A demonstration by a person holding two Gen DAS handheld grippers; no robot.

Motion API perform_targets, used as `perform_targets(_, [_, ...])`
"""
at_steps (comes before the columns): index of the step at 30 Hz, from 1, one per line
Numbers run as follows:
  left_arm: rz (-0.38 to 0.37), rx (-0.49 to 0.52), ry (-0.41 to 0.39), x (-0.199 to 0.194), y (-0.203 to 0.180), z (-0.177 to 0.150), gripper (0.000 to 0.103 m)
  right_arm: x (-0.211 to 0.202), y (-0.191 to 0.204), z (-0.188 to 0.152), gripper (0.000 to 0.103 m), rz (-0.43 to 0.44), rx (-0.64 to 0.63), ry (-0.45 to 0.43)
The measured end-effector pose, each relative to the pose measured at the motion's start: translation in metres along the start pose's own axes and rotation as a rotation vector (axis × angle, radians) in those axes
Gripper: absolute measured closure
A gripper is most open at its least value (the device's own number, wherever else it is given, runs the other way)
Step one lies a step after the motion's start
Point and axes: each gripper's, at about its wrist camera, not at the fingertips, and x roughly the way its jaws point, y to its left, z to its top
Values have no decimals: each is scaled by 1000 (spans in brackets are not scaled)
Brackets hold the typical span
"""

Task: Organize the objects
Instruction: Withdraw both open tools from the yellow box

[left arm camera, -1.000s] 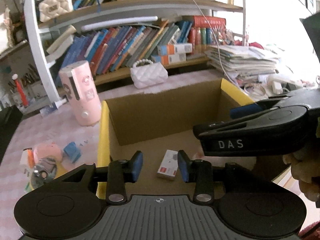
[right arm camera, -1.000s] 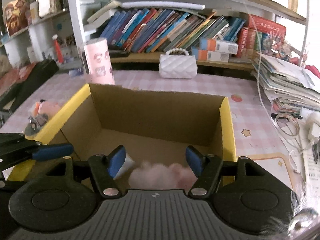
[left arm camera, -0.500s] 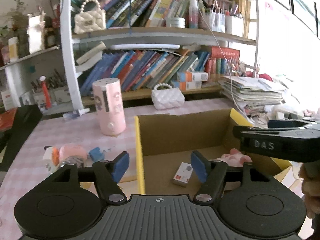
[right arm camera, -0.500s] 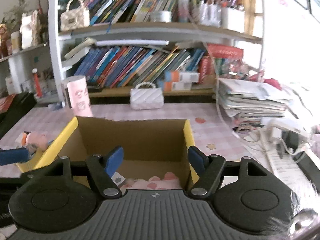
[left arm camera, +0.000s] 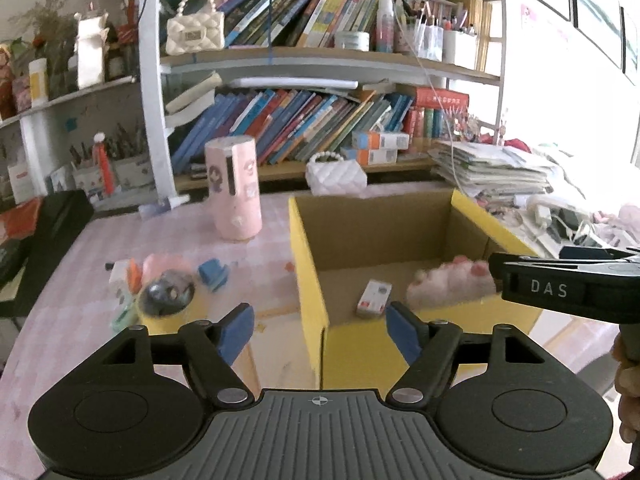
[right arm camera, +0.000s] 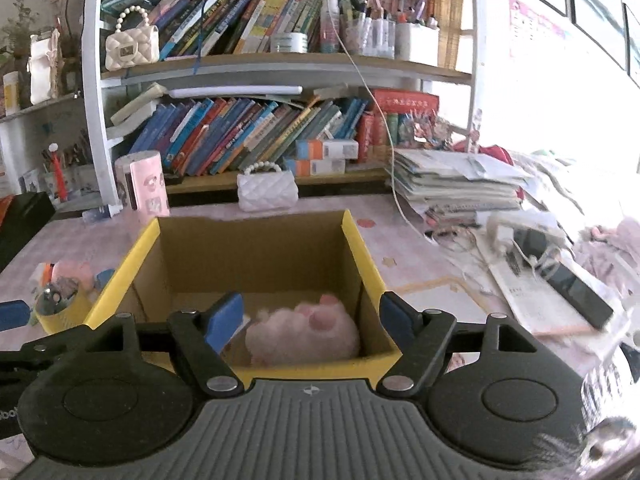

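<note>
Your left gripper (left arm camera: 320, 328) and right gripper (right arm camera: 311, 317) are both opening, holding nothing. The cardboard box (left arm camera: 308, 264) has its open top up and its long axis toward 12 o'clock. Inside, the small carton (left arm camera: 374, 298) points about 1 o'clock, with the pink plush (right arm camera: 304, 334) at 3 o'clock of it. The box's yellow rims are clear above. "DAS" shows on the right gripper's side.

Opening, empty right tool (right arm camera: 311, 322) faces cardboard box (right arm camera: 362, 252) holding seemingly pink plush (right arm camera: 304, 330).
</note>
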Motion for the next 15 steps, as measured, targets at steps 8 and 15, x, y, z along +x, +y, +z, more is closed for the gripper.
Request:
perform_targets(8, [2,-8,70,-24,21,-29,27,-28,23,-37,28,-6,26,103])
perform_targets(15, [7,-17,113,-45,38,-52,27,-51,49,-62,26,27,13,146])
